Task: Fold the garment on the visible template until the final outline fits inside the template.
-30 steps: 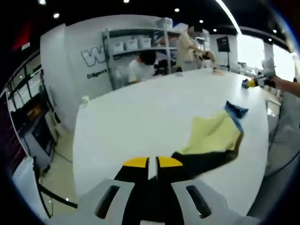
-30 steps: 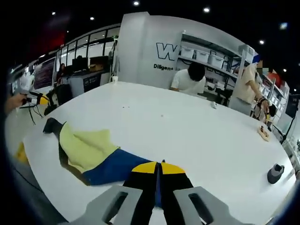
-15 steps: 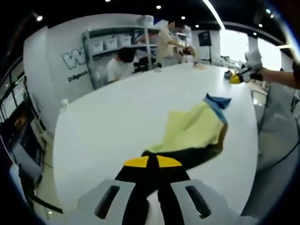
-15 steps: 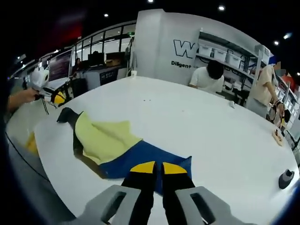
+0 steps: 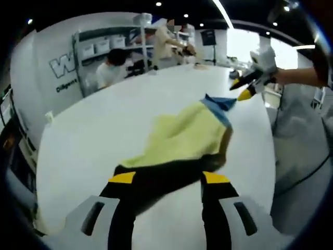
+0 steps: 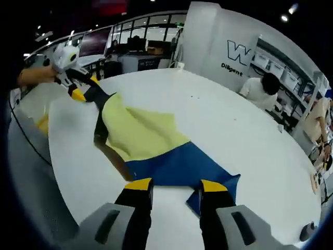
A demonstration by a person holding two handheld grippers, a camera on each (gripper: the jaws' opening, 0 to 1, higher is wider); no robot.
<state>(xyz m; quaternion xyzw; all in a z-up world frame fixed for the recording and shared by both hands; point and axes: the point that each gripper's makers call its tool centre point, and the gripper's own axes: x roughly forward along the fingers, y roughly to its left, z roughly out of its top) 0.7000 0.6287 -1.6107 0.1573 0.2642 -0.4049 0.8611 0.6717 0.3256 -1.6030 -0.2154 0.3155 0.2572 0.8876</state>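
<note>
Garment (image 6: 156,148) (yellow, blue and black panels) lies flat on white table (image 6: 244,135). Left gripper (image 5: 167,179) jaws spread wide, released, over the black end. Right gripper (image 6: 174,186) likewise parted over the blue end, gripping nothing.

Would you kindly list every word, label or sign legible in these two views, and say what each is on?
"W": large letter, cut off by shelving, on the white wall.
"Diligen": small print below it on that wall, cut off and partly blurred.
Nothing readable on the garment, table or tongs.
</note>
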